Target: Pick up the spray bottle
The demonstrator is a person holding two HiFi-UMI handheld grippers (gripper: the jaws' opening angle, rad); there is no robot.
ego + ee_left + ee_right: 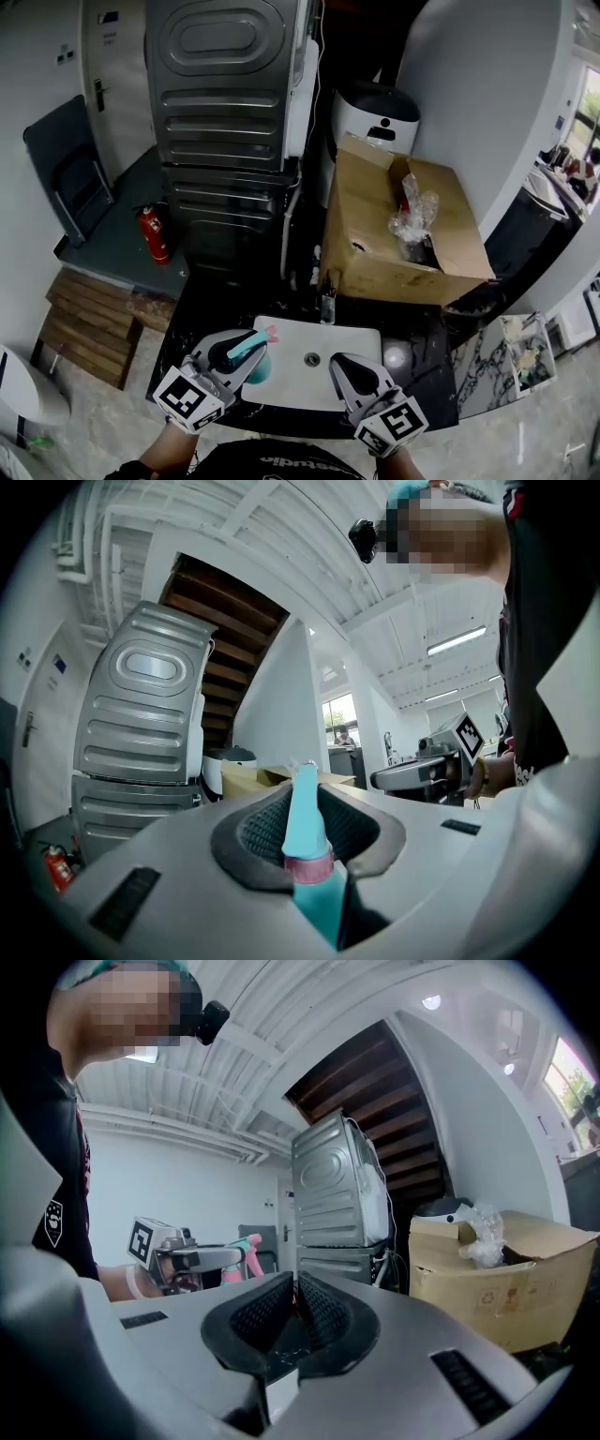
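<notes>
1. Spray bottle (246, 351) was mostly covered by the left gripper (242, 361) in the head view. Only its teal top, a pink tip and part of a round teal body showed.
2. In the left gripper view the lower part of the bottle (307, 827) was cut off behind the gripper's own body. In the right gripper view the bottle (246, 1246) was far and small, so its details were hard to read.
3. The left gripper (305, 803) had its jaws partly apart and pressed on the bottle from both sides. In the head view the bottle sat over the left edge of the white sink (361, 339).
4. The right gripper (295, 1288) had its jaws drawn almost together, with nothing between them.
5. The sink was set in a black counter (427, 370). Behind it stood a cardboard box (375, 253) with crumpled plastic (414, 214), stacked grey machines (225, 94) and a red fire extinguisher (155, 234).
6. The bottle was teal and narrow at the top, with a pink ring around its neck.
</notes>
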